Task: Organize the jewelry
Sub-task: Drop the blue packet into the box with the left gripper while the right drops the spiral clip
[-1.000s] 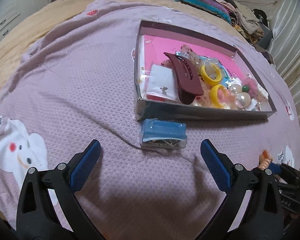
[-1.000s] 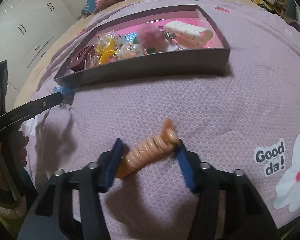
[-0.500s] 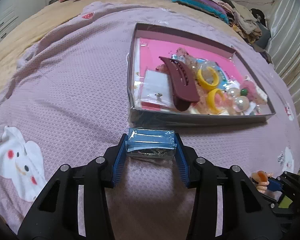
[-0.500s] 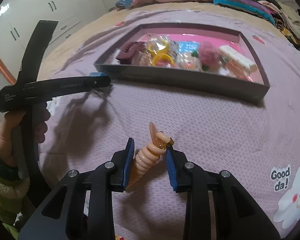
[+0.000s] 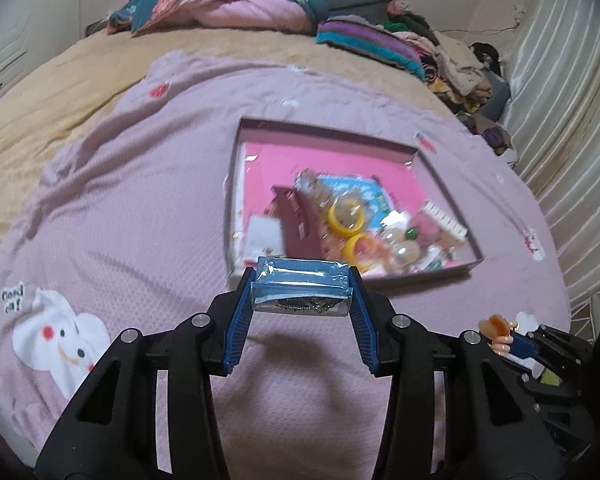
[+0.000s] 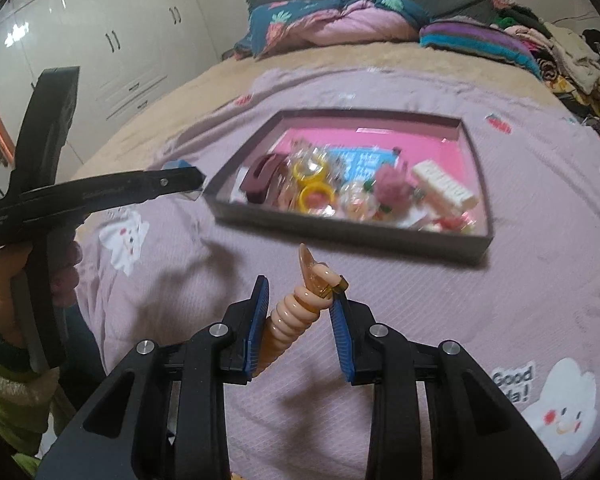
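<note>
My left gripper (image 5: 300, 292) is shut on a small clear packet with a blue card (image 5: 300, 280), lifted above the lilac blanket just in front of the shallow box (image 5: 428, 280). My right gripper (image 6: 300, 300) is shut on a peach ribbed hair clip (image 6: 290, 318) that sticks up and forward between the blue pads. The box (image 6: 340, 228) has a pink floor and holds a maroon claw clip (image 6: 262, 178), yellow rings (image 6: 316, 196), pearly beads and a cream clip (image 6: 444, 190). The left gripper (image 6: 188, 178) shows from the side in the right wrist view, held by a hand (image 6: 24, 276).
A lilac blanket (image 5: 112, 220) with white cartoon prints covers a tan bed. Folded quilts and clothes (image 5: 380, 44) pile along the headboard side. White wardrobes (image 6: 112, 48) stand at the left. The right gripper (image 5: 516, 344) with the peach clip shows at the lower right of the left wrist view.
The left gripper closed on the blue packet and lifted it off the blanket. The right gripper tightened on the peach clip and raised it too. Both views now look from higher up.
</note>
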Action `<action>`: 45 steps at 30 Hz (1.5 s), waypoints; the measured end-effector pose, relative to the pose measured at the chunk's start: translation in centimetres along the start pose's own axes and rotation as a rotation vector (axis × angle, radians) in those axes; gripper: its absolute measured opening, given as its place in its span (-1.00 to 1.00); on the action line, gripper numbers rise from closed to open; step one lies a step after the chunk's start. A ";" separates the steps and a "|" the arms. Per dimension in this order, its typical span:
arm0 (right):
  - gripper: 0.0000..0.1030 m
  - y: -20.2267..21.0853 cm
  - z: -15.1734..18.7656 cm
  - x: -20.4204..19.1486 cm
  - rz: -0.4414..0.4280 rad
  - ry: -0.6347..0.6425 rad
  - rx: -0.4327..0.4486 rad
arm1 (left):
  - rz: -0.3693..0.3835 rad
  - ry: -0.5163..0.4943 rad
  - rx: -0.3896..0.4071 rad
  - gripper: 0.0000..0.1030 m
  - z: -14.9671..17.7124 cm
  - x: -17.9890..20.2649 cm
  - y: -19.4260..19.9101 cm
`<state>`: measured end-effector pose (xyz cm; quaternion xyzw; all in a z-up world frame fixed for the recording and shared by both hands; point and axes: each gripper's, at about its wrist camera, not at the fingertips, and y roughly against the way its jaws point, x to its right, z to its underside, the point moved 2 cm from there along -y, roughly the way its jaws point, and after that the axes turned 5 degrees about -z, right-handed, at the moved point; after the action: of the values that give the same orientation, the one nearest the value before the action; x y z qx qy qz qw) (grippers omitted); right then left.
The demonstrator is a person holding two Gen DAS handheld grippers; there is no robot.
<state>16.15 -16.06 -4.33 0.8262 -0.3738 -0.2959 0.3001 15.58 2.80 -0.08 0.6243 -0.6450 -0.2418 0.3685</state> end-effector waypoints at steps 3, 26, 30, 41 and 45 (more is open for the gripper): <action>-0.43 1.2 -0.9 0.9 0.020 -0.009 0.036 | 0.011 -0.014 0.017 -0.29 -1.0 0.8 0.5; -0.43 6.0 -6.5 5.6 0.179 -0.002 0.223 | 0.057 -0.093 0.049 -0.29 -4.9 5.9 -0.5; -0.43 5.5 -7.1 6.3 0.201 0.003 0.229 | 0.055 -0.095 0.039 -0.29 -5.2 6.1 -1.2; -0.43 1.9 -7.9 8.5 0.254 0.017 0.184 | 0.048 -0.089 -0.011 -0.29 -5.0 6.0 -4.3; -0.43 0.7 -7.9 8.9 0.268 0.034 0.162 | 0.052 -0.101 -0.031 -0.29 -4.8 6.1 -5.3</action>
<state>26.34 -21.36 -1.07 0.7954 -0.4982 -0.2081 0.2753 22.94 -3.07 -0.24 0.5884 -0.6751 -0.2733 0.3513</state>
